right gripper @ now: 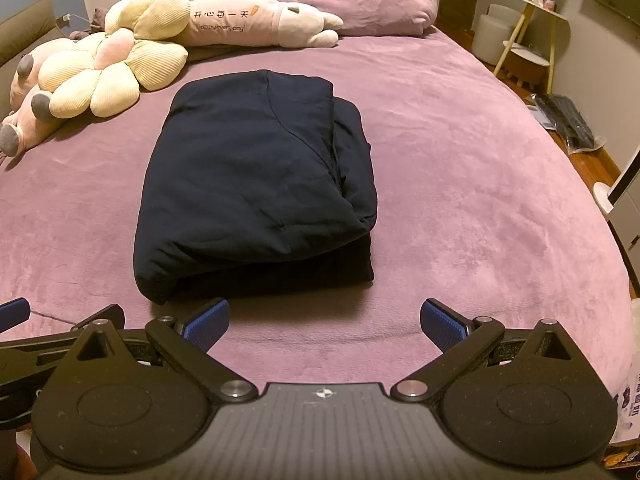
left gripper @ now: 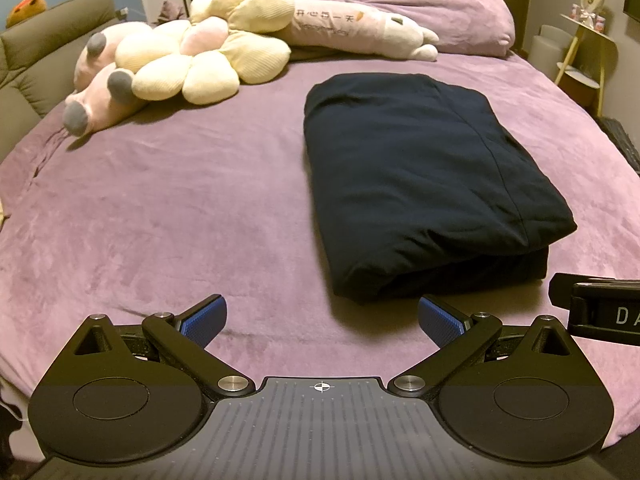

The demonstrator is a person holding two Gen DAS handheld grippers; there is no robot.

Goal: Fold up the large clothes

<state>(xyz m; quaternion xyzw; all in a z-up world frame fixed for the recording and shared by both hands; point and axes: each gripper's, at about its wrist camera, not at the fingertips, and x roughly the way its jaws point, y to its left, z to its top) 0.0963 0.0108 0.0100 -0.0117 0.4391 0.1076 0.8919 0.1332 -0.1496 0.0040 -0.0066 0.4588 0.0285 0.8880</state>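
On the purple plush-covered bed [right gripper: 460, 168] the dark navy garment [right gripper: 256, 176] lies folded into a compact rectangular stack (folding looks essentially finished), while left gripper [left gripper: 322, 322] and right gripper [right gripper: 325, 324] hover short of it, spread wide and empty.

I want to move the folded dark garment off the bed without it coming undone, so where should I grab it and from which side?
Probably the near edge of the dark garment, coming in low from the front. Its stacked layers show there as a thick edge facing both open grippers, left gripper and right gripper, so each could pinch all layers together near one corner.
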